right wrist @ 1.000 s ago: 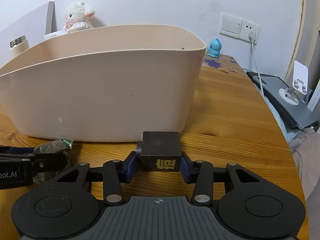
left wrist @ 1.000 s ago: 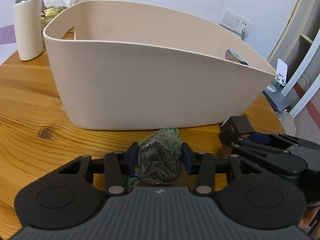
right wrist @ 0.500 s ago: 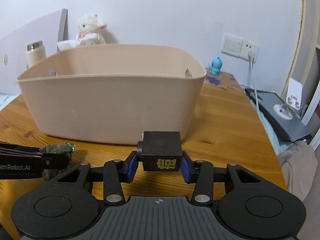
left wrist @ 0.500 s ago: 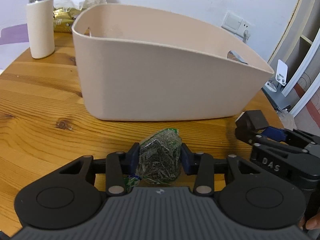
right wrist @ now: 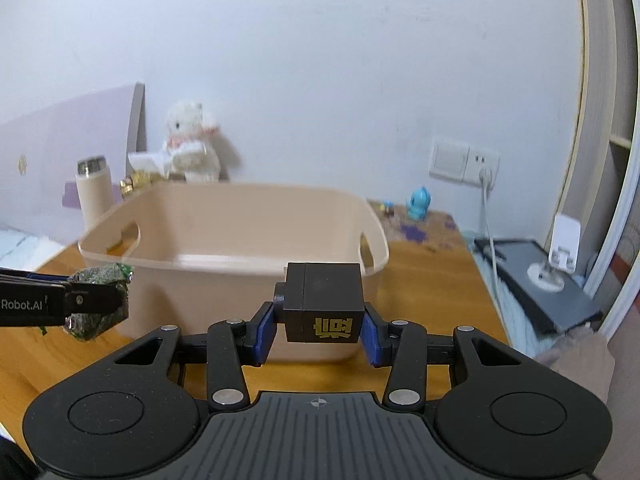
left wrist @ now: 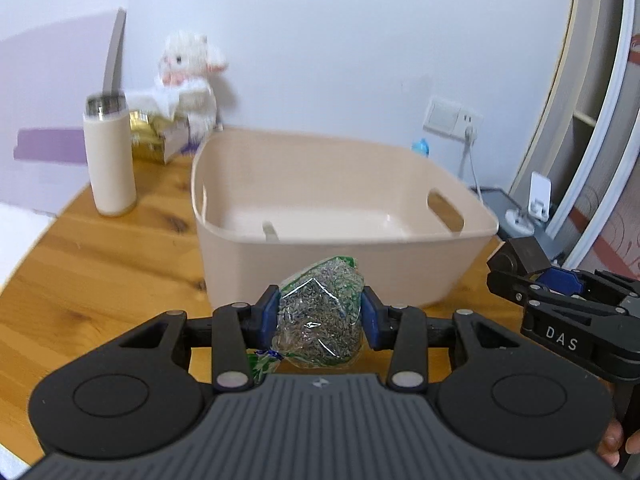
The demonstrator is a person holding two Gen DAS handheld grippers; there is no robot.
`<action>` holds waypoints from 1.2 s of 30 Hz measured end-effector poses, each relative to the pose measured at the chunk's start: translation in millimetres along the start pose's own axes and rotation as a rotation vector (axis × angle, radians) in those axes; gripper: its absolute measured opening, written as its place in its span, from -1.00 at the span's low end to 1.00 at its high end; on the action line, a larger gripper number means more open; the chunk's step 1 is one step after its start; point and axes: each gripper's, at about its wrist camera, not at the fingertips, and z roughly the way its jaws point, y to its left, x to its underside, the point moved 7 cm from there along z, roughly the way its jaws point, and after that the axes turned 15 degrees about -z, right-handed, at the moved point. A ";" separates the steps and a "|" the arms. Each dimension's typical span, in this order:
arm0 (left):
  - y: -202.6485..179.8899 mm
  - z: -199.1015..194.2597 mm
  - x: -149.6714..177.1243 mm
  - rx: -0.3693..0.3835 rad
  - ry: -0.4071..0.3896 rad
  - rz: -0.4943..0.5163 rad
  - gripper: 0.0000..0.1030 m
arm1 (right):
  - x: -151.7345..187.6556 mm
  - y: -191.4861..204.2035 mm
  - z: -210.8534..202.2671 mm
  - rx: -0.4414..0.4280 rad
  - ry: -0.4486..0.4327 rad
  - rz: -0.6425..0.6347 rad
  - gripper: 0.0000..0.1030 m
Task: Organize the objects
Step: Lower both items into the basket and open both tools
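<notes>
My left claw [left wrist: 319,317] pinches a clear bag [left wrist: 320,320] of grey-green stuff, held above the table [left wrist: 100,272] just short of the tub's [left wrist: 344,216] near wall. My right claw [right wrist: 318,326] pinches a black cube [right wrist: 324,304] with a gold mark, also raised before the tub. Behind the tub stand a cream flask [left wrist: 109,156] and a plush lamb [left wrist: 188,76].

Black two-finger left gripper [left wrist: 320,322]: blue pads [left wrist: 267,318] inside the tips, silver screws along the linkages, ribbed grey housing behind them. The matching right gripper [right wrist: 319,326] reads "DAS" in white on one side.
</notes>
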 end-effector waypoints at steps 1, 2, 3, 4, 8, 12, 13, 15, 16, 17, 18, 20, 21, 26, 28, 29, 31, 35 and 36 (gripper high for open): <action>-1.4 -2.6 -6.0 0.001 -0.015 0.005 -0.15 | -5.1 -0.6 -2.0 0.002 -0.012 0.002 -0.21; -2.7 -4.2 -12.5 0.001 -0.030 0.010 -0.15 | -10.6 -1.5 -3.0 0.004 -0.025 0.005 -0.20; -4.1 -5.3 -18.0 -0.001 -0.043 0.014 -0.15 | -16.5 -2.8 -3.4 0.007 -0.038 0.007 -0.20; -4.8 -5.9 -23.9 -0.004 -0.054 0.016 -0.15 | -21.1 -3.8 -3.2 0.009 -0.048 0.009 -0.20; -7.6 -0.2 -47.5 -0.020 -0.097 0.025 -0.15 | -39.2 -8.4 1.5 0.011 -0.079 0.020 -0.20; -11.7 17.3 -67.4 -0.047 -0.126 0.050 -0.15 | -52.1 -10.5 13.9 0.012 -0.088 0.027 -0.20; -11.6 23.5 -70.1 -0.054 -0.122 0.051 -0.15 | -54.4 -10.1 18.0 0.009 -0.087 0.032 -0.20; -9.5 38.4 -74.0 -0.074 -0.103 0.053 -0.15 | -58.4 -9.3 28.0 -0.001 -0.076 0.038 -0.20; -7.5 46.4 -74.2 -0.086 -0.093 0.056 -0.15 | -59.0 -8.2 33.1 -0.008 -0.065 0.040 -0.20; -4.7 54.0 -73.6 -0.099 -0.083 0.061 -0.14 | -59.1 -7.1 39.0 -0.016 -0.051 0.045 -0.20; -1.4 63.8 -72.0 -0.111 -0.063 0.069 -0.14 | -59.0 -6.5 45.2 -0.023 -0.036 0.053 -0.20; 5.1 80.2 -66.8 -0.126 -0.016 0.077 -0.14 | -58.4 -3.1 54.4 -0.032 -0.016 0.053 -0.20; 9.6 89.4 -63.3 -0.140 0.008 0.078 -0.14 | -57.5 -1.3 59.0 -0.034 -0.007 0.050 -0.20; 14.2 107.7 -56.7 -0.189 0.019 0.137 -0.14 | -50.5 10.2 80.4 -0.042 0.045 0.018 -0.20; 14.6 109.0 -57.9 -0.192 0.023 0.134 -0.14 | -48.2 12.9 89.1 -0.042 0.065 0.010 -0.20; 15.1 109.8 -58.8 -0.190 0.025 0.132 -0.13 | -46.9 14.1 93.1 -0.045 0.075 0.009 -0.20; 16.0 110.2 -60.1 -0.186 0.032 0.126 -0.14 | -44.1 16.4 99.5 -0.048 0.092 0.007 -0.20; 13.6 110.2 -59.3 -0.184 0.041 0.134 -0.13 | -39.2 20.8 104.2 -0.048 0.111 -0.012 -0.21; 13.1 110.3 -59.3 -0.183 0.044 0.134 -0.13 | -38.3 21.7 104.1 -0.048 0.114 -0.017 -0.21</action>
